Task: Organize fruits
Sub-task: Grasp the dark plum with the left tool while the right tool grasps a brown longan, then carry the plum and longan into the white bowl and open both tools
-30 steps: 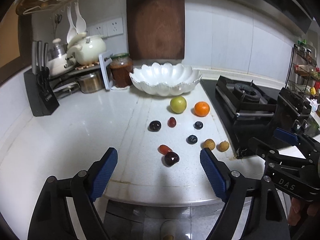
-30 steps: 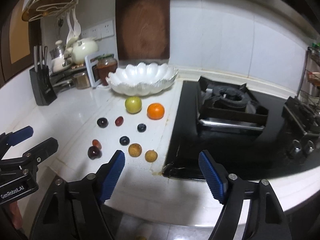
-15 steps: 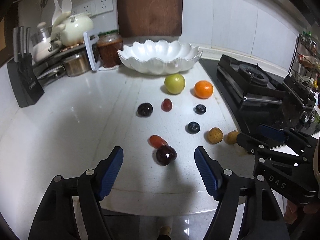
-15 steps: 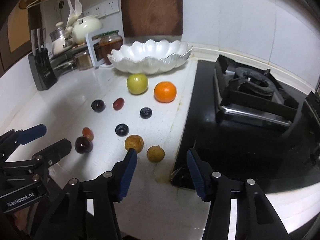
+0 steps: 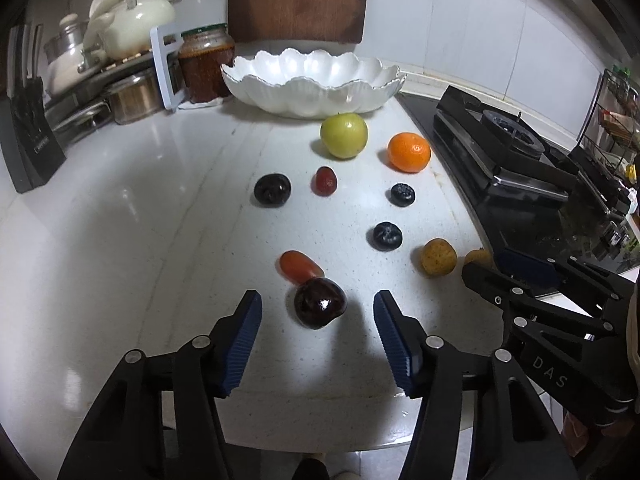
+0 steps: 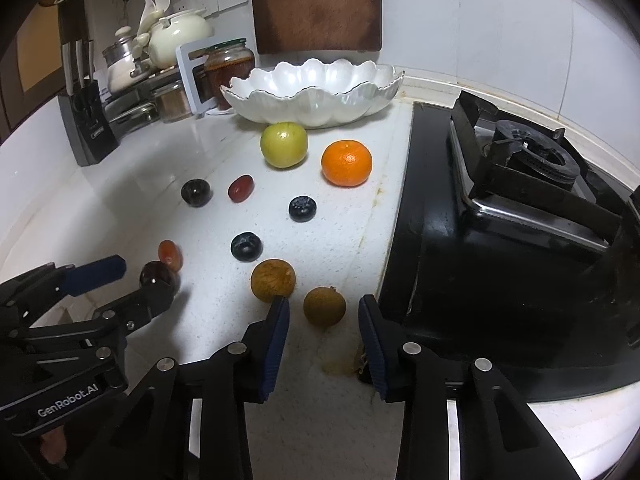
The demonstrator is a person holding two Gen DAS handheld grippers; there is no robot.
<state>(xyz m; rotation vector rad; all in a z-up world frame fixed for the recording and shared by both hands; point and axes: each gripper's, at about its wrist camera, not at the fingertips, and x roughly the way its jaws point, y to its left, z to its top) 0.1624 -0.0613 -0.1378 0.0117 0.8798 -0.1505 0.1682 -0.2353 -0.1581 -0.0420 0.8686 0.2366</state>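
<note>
Several fruits lie on the white counter before a white scalloped bowl [image 5: 312, 80]: a green apple [image 5: 343, 135], an orange [image 5: 409, 151], two blueberries, cherries, small red tomatoes and two brown longans. My left gripper [image 5: 318, 308] is closing around a dark cherry [image 5: 320, 303], which sits between its blue pads without touching them. My right gripper [image 6: 323, 312] is closing around a brown longan [image 6: 324, 306], with small gaps on both sides. The second longan [image 6: 273, 280] lies just beyond its left finger.
A black gas stove [image 6: 520, 208] fills the counter's right side, close to the right gripper. A knife block [image 5: 28, 148], pots, a teapot and a sauce jar [image 5: 206, 64] stand at the back left. A wooden board [image 5: 298, 0] leans on the wall. The counter edge runs under both grippers.
Both grippers came down and forward toward the counter and narrowed their jaws. The cherry now sits between the left pads and the longan between the right pads.
</note>
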